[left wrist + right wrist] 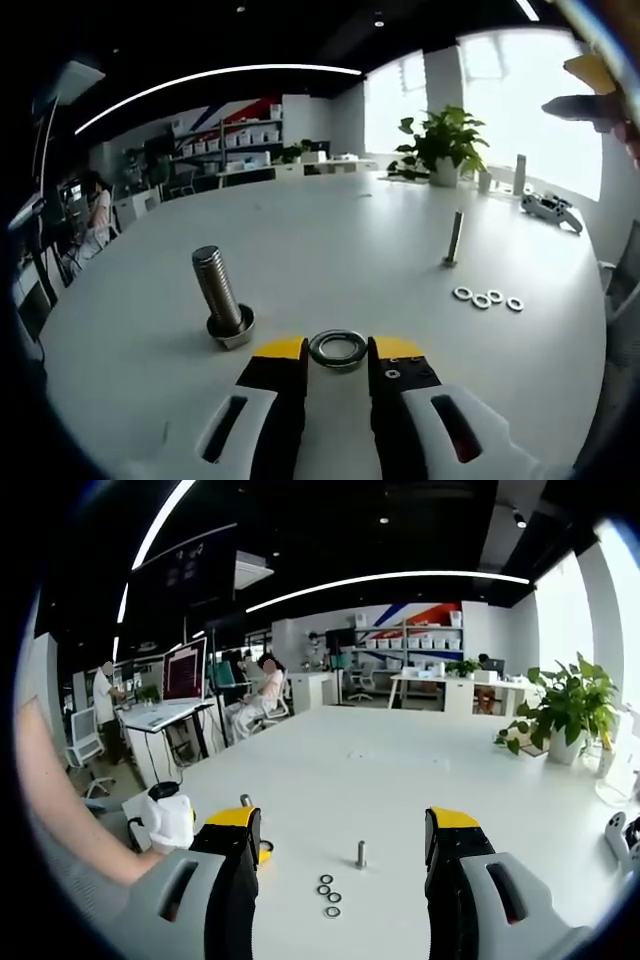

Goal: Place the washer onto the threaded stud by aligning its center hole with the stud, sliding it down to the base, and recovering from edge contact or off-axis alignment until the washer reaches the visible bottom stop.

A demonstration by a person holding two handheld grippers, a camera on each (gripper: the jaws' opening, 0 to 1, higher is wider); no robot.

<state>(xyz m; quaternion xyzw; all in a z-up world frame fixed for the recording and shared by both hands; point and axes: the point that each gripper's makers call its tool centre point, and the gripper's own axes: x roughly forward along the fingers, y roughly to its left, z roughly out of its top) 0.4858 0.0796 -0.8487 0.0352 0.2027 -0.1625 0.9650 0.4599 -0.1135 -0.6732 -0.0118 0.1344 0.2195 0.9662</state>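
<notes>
The left gripper point(338, 368) held the big washer point(337, 349) flat between its jaw tips, low over the white table point(330, 240). The big threaded stud point(221, 296) stood just to the left, leaning in the picture, so the washer was not over it. If the washer came down off to the side, its edge could hit the threads and tip or slip out. Farther off lay four small washers point(488, 298) and a thin bolt point(454, 240). The right gripper point(345, 858) was wide apart and held nothing.
</notes>
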